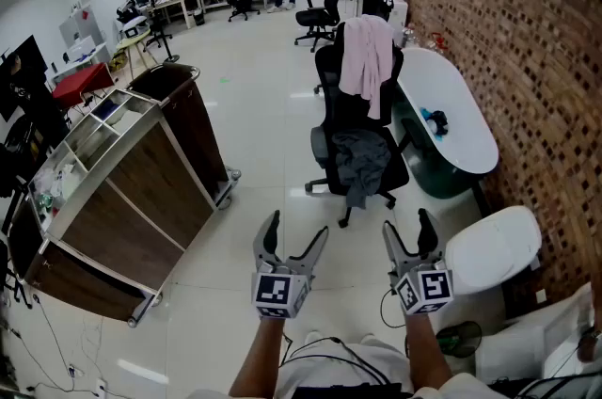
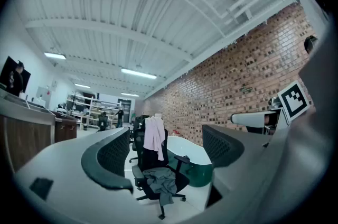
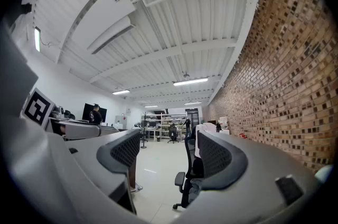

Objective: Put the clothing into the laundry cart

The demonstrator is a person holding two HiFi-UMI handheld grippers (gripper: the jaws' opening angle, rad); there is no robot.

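A pink garment hangs over the backrest of a black office chair, and a grey garment lies crumpled on its seat. In the left gripper view both show between the jaws, the pink garment above the grey garment. The laundry cart, wood-panelled with a dark bag end, stands at the left. My left gripper and right gripper are held side by side low in the head view, short of the chair. Both stand open with nothing between their jaws.
A white bathtub runs along the brick wall at right, with a blue object in it. A white toilet sits near my right gripper. More office chairs, shelves and a person stand far back. Cables trail on the floor.
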